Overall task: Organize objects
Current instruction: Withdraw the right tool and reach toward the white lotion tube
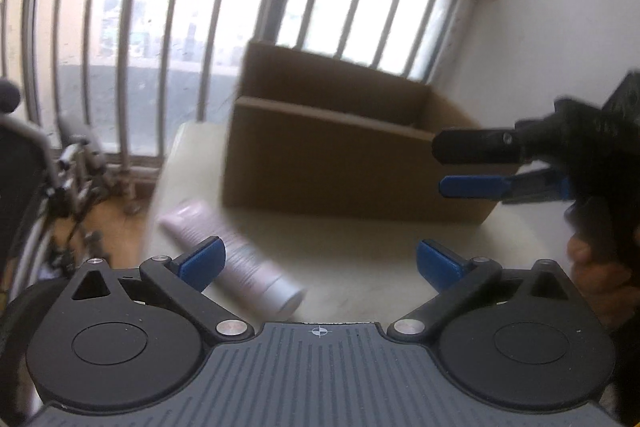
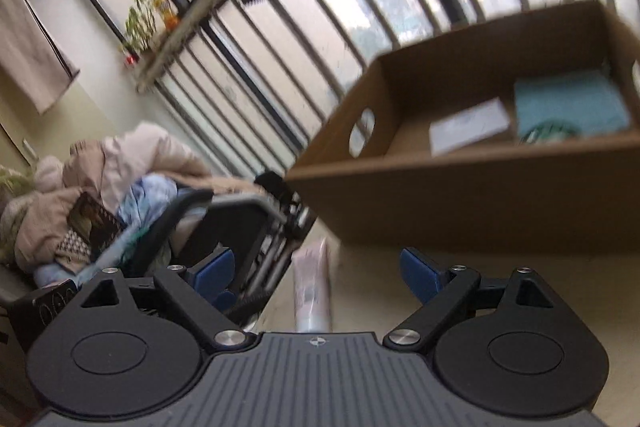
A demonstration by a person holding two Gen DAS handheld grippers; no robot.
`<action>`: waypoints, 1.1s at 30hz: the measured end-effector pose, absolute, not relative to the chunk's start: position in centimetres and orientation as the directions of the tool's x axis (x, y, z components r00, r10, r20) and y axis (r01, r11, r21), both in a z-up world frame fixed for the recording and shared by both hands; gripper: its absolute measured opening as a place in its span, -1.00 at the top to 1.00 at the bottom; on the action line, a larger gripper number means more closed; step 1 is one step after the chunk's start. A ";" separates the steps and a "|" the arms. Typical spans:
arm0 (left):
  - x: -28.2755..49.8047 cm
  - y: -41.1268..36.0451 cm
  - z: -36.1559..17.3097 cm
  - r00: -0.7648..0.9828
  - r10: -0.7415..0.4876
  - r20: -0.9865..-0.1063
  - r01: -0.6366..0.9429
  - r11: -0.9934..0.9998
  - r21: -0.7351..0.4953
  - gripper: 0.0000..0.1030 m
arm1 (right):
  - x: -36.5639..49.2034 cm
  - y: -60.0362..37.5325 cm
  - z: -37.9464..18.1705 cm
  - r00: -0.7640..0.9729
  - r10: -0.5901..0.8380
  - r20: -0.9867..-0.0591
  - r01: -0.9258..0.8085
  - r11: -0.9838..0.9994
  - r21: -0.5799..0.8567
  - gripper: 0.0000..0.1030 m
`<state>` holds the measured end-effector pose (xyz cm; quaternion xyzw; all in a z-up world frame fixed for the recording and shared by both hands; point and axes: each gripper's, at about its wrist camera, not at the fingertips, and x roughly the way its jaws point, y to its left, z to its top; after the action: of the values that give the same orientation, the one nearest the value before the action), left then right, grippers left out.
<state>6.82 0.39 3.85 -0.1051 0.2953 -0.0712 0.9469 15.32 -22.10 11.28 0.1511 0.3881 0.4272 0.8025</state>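
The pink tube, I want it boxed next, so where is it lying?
The pale pink plastic tube lies on its side on the white table, left of the brown cardboard box.

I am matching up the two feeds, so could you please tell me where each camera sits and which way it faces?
Left wrist: sits on the left gripper, looking along its open blue fingers, over the white table toward the cardboard box and barred window; the right gripper and a hand enter from the right.
Right wrist: sits on the right gripper, open, tilted, looking into the box and toward a wheelchair.
Shared: the box, the pink tube lying on the table, the window.
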 end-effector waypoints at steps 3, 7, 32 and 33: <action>6.6 1.2 3.1 0.814 -0.162 -0.558 0.040 0.974 -0.225 -0.99 | 14.9 -20.2 10.1 0.290 0.801 -0.523 -0.578 0.583 0.571 -0.79; 7.1 2.6 2.0 0.799 -0.171 -0.576 0.017 0.965 -0.263 -0.99 | 15.0 -17.6 8.9 0.233 0.796 -0.558 -0.590 0.572 0.570 -0.79; 10.4 5.1 -1.9 0.766 -0.317 -0.559 0.073 0.907 -0.414 -0.60 | 19.7 -10.5 2.6 0.046 0.760 -0.648 -0.527 0.569 0.631 -0.21; 10.5 5.2 -1.9 0.764 -0.326 -0.557 0.076 0.902 -0.424 -0.59 | 19.7 -10.4 2.6 0.039 0.762 -0.646 -0.527 0.565 0.635 -0.17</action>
<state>10.52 5.17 -1.92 -0.1920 0.3256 -0.1095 0.9193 19.74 -10.38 2.55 0.1118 0.5250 0.4527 0.7119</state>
